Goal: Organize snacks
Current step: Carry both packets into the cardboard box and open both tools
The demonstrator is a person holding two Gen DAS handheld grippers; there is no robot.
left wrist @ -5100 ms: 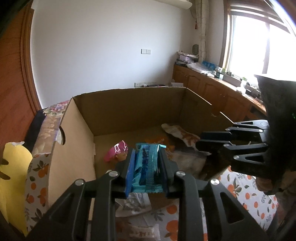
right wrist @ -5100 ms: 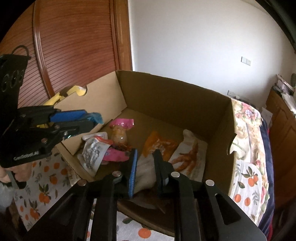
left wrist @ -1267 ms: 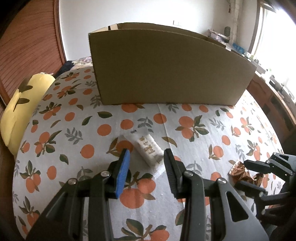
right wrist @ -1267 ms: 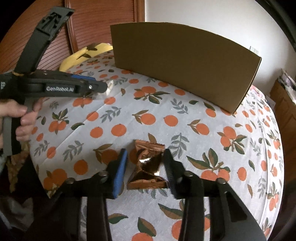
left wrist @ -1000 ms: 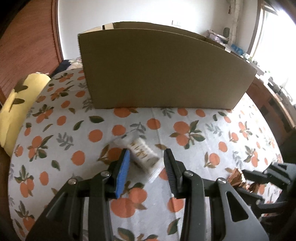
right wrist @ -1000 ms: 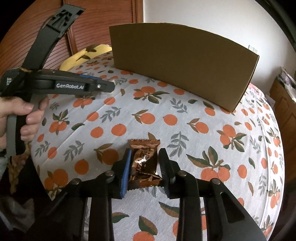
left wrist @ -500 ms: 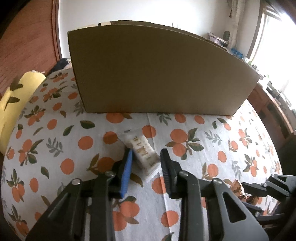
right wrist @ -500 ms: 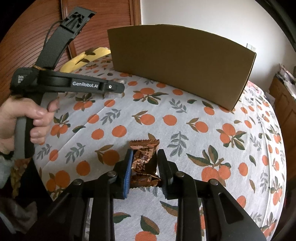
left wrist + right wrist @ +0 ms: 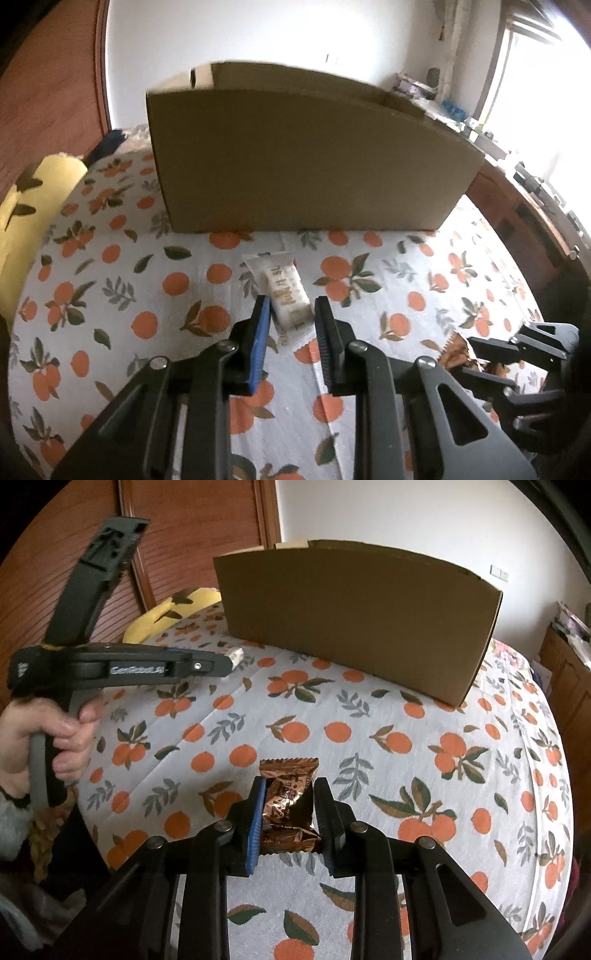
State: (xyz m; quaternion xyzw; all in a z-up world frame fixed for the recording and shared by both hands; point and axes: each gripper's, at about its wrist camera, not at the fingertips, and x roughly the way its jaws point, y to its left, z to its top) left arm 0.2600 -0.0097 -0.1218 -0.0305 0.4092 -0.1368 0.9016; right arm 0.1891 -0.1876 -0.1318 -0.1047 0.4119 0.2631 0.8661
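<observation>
Left gripper (image 9: 289, 325) just closed onto white rectangular snack packet (image 9: 286, 295); right gripper (image 9: 289, 808) clamped on brown foil snack packet (image 9: 290, 805), both above orange-print tablecloth (image 9: 369, 738) centre. Still to drop into tall brown cardboard box (image 9: 358, 616) at far edge.

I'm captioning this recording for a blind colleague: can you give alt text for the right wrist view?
The right gripper pinches a shiny brown snack packet just above an orange-print tablecloth. Beyond it stands a cardboard box, seen from outside. At left, a hand holds the left gripper, which grips a white packet.
</observation>
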